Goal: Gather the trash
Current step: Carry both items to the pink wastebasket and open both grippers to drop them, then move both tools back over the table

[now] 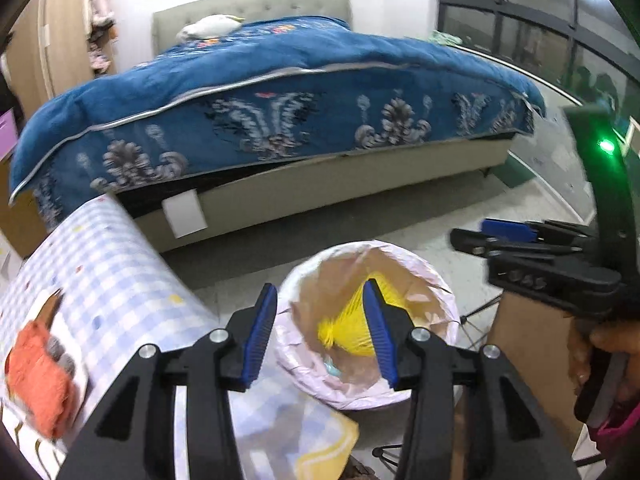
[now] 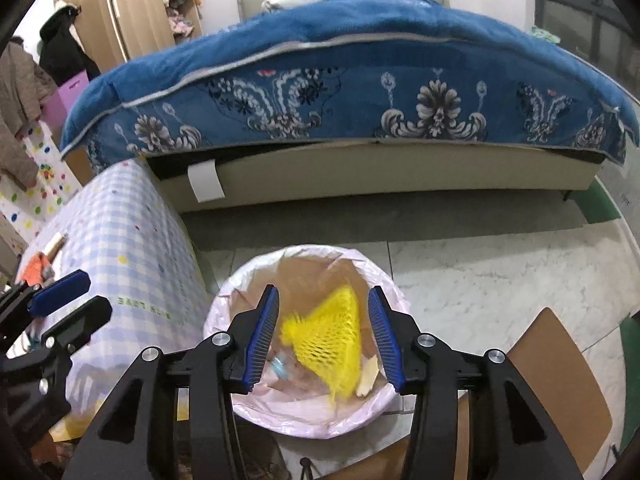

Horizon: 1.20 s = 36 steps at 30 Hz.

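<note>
Nearest the lens in the right wrist view, the right gripper stands with its blue pads spread and nothing pressed between them; a yellow foam net shows in the gap, blurred, and seems to be dropping free into the trash bin below. The bin, lined with a pale pink bag, sits on the marble floor at about six o'clock from the bed, with a checked table at its nine o'clock. In the left wrist view the left gripper is likewise spread and empty, poised over the near rim of the same bin, and the yellow net lies inside at roughly the centre, partly hidden by the right-hand pad. The right gripper also appears there at three o'clock, held by a hand. Other scraps rest at the bin's bottom; what they are cannot be told. The likely risks: the light net could snag on a ribbed pad and lift out again as the hand withdraws, or a descending finger could catch the loose liner and drag it off the rim, tipping the bin.
</note>
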Available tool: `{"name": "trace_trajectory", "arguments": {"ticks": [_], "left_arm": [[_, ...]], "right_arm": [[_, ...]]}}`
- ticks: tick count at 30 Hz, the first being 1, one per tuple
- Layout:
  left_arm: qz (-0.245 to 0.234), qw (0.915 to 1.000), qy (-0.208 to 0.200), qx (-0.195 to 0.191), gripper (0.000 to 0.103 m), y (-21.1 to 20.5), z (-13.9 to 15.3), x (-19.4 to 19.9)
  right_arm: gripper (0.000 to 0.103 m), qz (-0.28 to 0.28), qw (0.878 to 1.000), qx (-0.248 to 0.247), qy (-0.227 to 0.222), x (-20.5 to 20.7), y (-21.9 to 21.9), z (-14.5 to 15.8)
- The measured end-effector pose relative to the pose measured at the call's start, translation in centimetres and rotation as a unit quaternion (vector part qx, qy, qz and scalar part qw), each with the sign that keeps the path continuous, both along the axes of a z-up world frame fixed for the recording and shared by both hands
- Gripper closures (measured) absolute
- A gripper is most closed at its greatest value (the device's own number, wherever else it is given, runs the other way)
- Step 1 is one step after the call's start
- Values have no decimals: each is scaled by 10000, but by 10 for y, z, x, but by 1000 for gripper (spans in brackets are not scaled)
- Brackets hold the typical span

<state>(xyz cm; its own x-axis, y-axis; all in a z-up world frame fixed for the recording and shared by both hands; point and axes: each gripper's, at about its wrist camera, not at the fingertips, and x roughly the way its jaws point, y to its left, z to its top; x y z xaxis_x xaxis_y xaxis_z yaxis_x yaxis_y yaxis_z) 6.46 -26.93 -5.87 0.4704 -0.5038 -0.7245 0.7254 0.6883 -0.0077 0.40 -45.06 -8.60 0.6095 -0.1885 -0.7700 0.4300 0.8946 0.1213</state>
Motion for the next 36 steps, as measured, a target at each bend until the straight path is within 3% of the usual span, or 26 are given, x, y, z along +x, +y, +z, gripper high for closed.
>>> {"name": "trace_trajectory", "arguments": {"ticks": [8,16,21,27,33,36], "left_arm": [[524,9980,-246,-241,60,57,29,-13],[1222,9908,-378,-444,55,140,51,-32],[1978,9784,-449,-404,49,208,54,-40],[2889,9557,-442,-340,40,282,50,-43],[3483,9368,-141,-309,36,336,28,-41],[3624,9316,-42,-276,36,349,20,-40]], "right_arm": [[55,232,9974,-149,-659,-21,36,49],[55,1215,9880,-213,-929,-14,115,81],[55,2255,9699,-201,-901,2,185,81],[48,3284,9423,-210,-616,19,255,60],[46,3791,9242,-431,-172,32,296,32],[46,4037,9131,-571,-17,40,311,21]]}}
